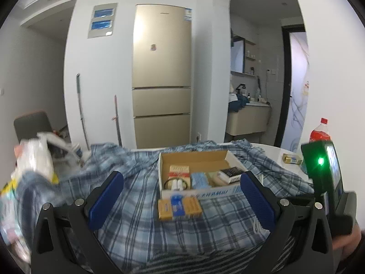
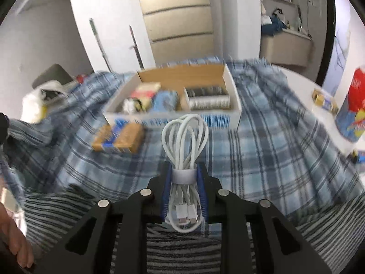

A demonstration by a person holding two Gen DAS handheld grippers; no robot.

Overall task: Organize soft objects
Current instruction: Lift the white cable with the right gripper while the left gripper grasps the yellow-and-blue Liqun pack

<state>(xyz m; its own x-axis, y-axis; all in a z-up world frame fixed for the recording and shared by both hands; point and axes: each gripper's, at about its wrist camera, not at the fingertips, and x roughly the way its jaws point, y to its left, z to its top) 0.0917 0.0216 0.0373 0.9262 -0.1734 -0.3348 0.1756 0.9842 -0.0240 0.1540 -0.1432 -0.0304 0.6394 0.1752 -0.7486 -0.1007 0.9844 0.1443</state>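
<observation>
Clamped at its strapped middle by the right gripper (image 2: pixel 183 183), a light, floppy white cable bundle (image 2: pixel 184 146) hangs above the plaid cloth (image 2: pixel 262 141), the left gripper (image 1: pixel 182 196) wide open, the cardboard box (image 2: pixel 232 86) beyond.

Both grippers are black plastic linkages with round silver pivot pins and blue ribbed pads on the fingers. The left gripper (image 1: pixel 181 196) has long, flat pads (image 1: pixel 107 196). The right gripper (image 2: pixel 184 194) has a dark green body with a glowing green light and a small screen.
</observation>
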